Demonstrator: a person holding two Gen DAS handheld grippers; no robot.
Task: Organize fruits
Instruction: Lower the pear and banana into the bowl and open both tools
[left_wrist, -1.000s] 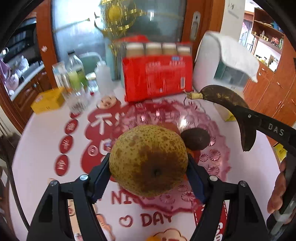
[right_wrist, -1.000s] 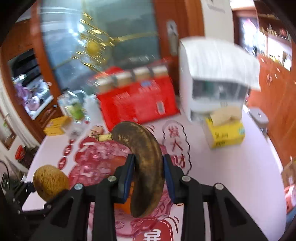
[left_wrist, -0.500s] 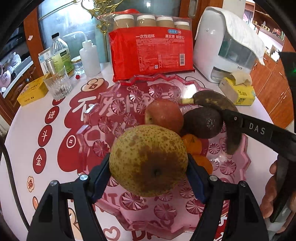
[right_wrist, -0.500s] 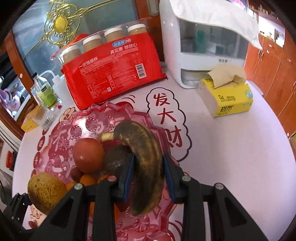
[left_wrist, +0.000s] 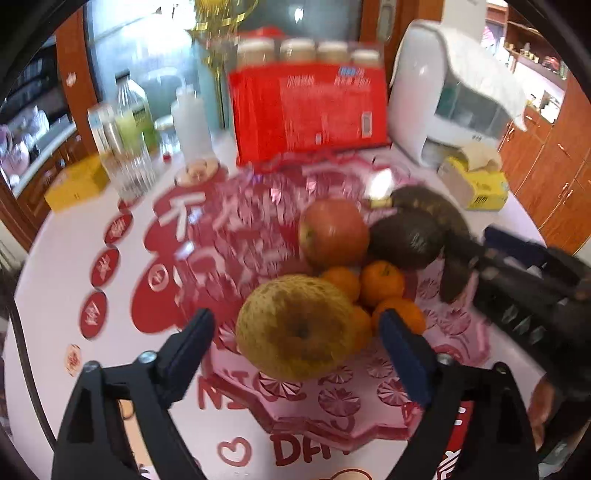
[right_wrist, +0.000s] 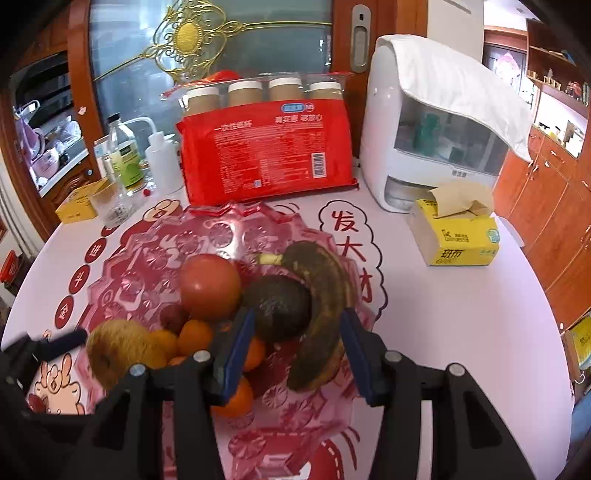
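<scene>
A pink glass fruit plate holds a red apple, a dark avocado and several small oranges. My left gripper is open. The brown-speckled pear lies on the plate between its pads, which stand apart from it. My right gripper is open. The blackened banana rests on the plate against the avocado, between its fingers.
A red pack of paper cups stands behind the plate. A white appliance and a yellow tissue box are at the right. Bottles, a glass and a yellow box are at the back left.
Both grippers came down over the plate and opened. The pear left the left gripper's hold and the banana left the right gripper's hold; both fruits now rest on the plate.
</scene>
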